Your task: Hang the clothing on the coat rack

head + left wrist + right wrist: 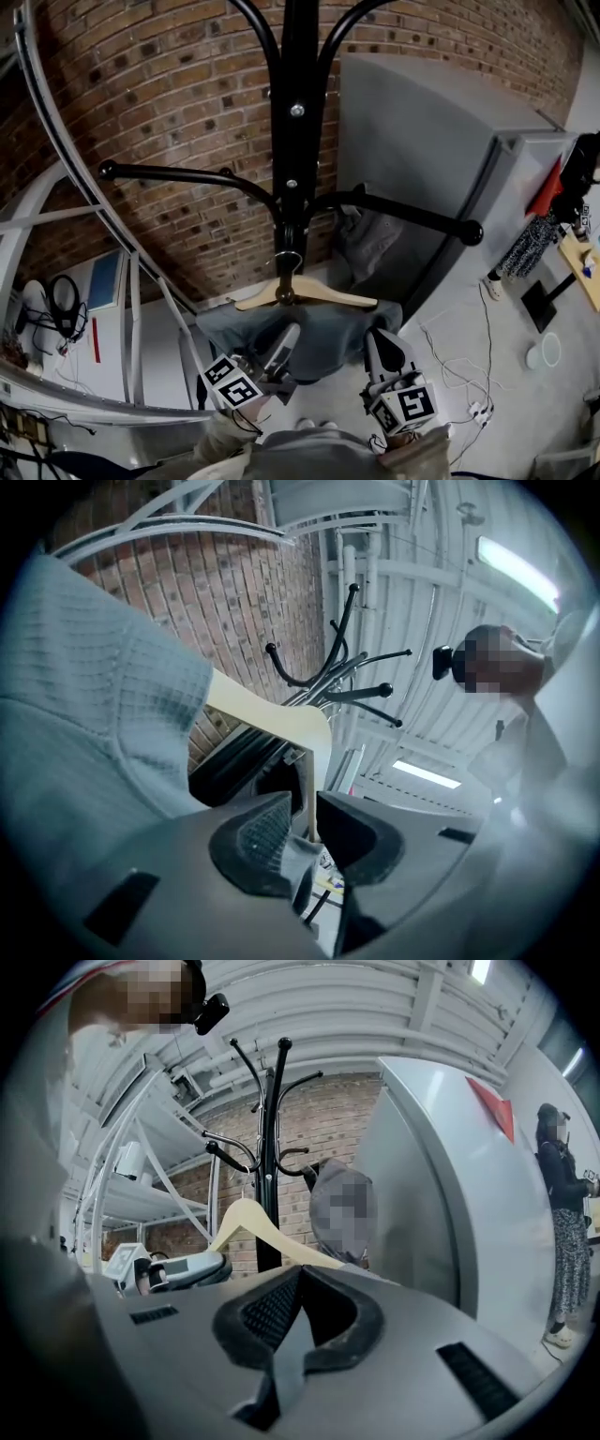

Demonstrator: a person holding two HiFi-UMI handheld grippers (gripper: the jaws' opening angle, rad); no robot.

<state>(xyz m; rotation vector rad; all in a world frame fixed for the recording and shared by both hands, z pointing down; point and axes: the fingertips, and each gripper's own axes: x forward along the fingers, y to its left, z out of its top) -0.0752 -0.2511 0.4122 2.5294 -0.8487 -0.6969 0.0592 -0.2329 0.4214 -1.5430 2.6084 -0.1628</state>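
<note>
While the left hand-held gripper (307, 810) pinches the wooden hanger (309, 294), the grey garment (323, 336) on it hangs close by the black coat rack (298, 141); the right hand-held gripper (298, 1283), just right, is closed and empty.

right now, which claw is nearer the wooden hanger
Left. The left claw is shut on the wooden hanger itself, touching it. The right claw is shut on nothing and sits below the hanger's other arm, apart from it.
</note>
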